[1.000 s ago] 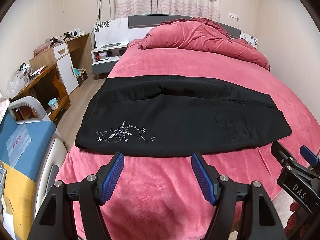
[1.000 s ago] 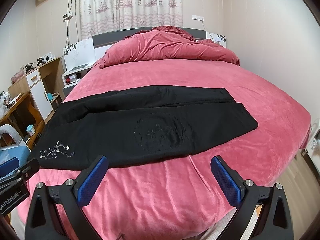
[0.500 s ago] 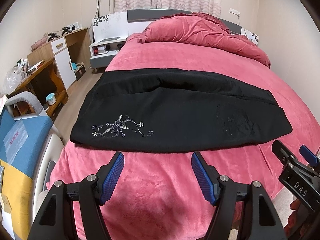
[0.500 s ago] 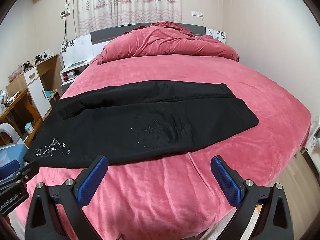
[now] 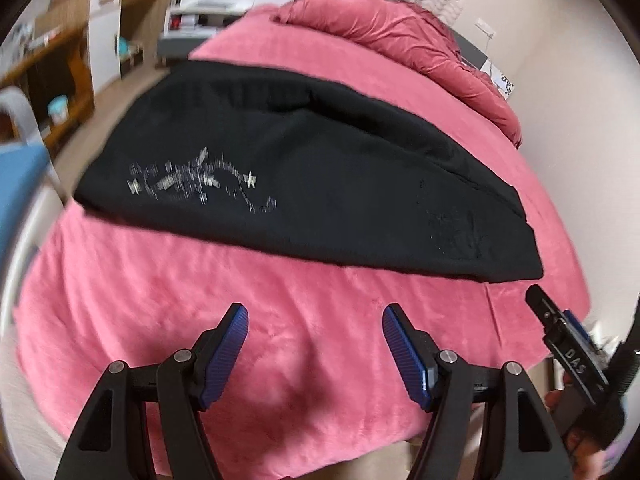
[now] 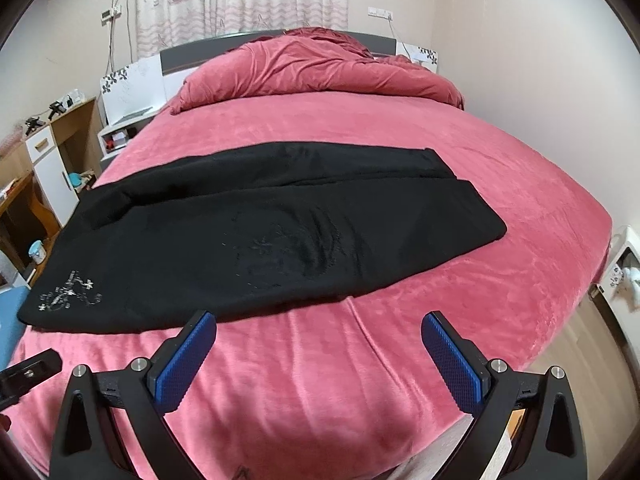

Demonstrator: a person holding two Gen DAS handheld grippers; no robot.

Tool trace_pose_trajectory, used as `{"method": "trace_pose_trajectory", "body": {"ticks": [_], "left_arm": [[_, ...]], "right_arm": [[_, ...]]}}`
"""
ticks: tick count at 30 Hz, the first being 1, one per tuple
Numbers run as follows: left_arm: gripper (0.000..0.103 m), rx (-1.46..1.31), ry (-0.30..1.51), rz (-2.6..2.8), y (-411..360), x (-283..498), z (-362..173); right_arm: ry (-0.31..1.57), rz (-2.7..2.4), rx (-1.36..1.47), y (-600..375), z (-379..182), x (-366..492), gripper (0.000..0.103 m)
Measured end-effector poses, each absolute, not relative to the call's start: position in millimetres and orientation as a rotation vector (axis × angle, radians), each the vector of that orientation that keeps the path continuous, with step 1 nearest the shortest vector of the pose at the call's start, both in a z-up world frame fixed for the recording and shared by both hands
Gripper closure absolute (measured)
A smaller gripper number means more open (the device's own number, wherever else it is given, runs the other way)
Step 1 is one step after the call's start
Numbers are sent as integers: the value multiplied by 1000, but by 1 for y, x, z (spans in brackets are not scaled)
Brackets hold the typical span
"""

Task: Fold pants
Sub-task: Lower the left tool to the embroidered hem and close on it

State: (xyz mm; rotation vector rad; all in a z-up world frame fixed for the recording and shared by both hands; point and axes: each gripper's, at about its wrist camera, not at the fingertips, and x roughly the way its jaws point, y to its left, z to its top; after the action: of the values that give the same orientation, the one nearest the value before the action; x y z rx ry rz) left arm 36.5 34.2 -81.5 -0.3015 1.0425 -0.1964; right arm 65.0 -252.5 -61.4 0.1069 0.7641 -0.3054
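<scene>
1. The wide bed with a pink plush cover (image 6: 400, 152) fills both views; its near edge drops out of sight under the grippers and its far right corner is cut off in the left wrist view.
2. The long black fabric pants (image 6: 280, 232) lie flat across the bed, left to right, one leg over the other with the far leg showing behind it. The left end reaches the bed's left edge; the right end stops short of the right edge, with bare cover beyond it.
3. The bunched pink-red duvet (image 6: 320, 72) is heaped at the headboard, well apart from the pants.
4. The wooden desk with white drawers (image 6: 44, 160) stands left of the bed; items on it are too small to identify. The left wrist view is motion-blurred there.
5. The left gripper (image 5: 316, 312) hovers over bare cover just short of the pants' near edge, blue pads spread wide, gripping nothing.
6. The right gripper (image 6: 319, 318) hovers likewise, pads spread wide and empty; its left pad overlaps the pants' near edge in view, contact uncertain.
7. The silver floral embroidery (image 6: 70, 292) marks the pants' left end; a darker motif mid-leg is hard to make out.
</scene>
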Motion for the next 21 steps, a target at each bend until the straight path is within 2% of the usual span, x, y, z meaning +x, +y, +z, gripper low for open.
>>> {"method": "trace_pose_trajectory", "body": {"ticks": [7, 13, 16, 19, 21], "left_arm": [[32, -494, 1113, -229, 55, 49, -106], [25, -692, 1151, -171, 83, 59, -129], [17, -743, 1089, -126, 95, 61, -137], [17, -768, 1000, -67, 107, 62, -135], [17, -777, 1003, -56, 113, 70, -137]], "right_arm": [[749, -304, 131, -277, -77, 77, 0], [799, -225, 341, -325, -100, 89, 0], [852, -209, 419, -353, -116, 96, 0], [853, -188, 514, -379, -128, 100, 0], [853, -161, 642, -400, -137, 103, 0]]}}
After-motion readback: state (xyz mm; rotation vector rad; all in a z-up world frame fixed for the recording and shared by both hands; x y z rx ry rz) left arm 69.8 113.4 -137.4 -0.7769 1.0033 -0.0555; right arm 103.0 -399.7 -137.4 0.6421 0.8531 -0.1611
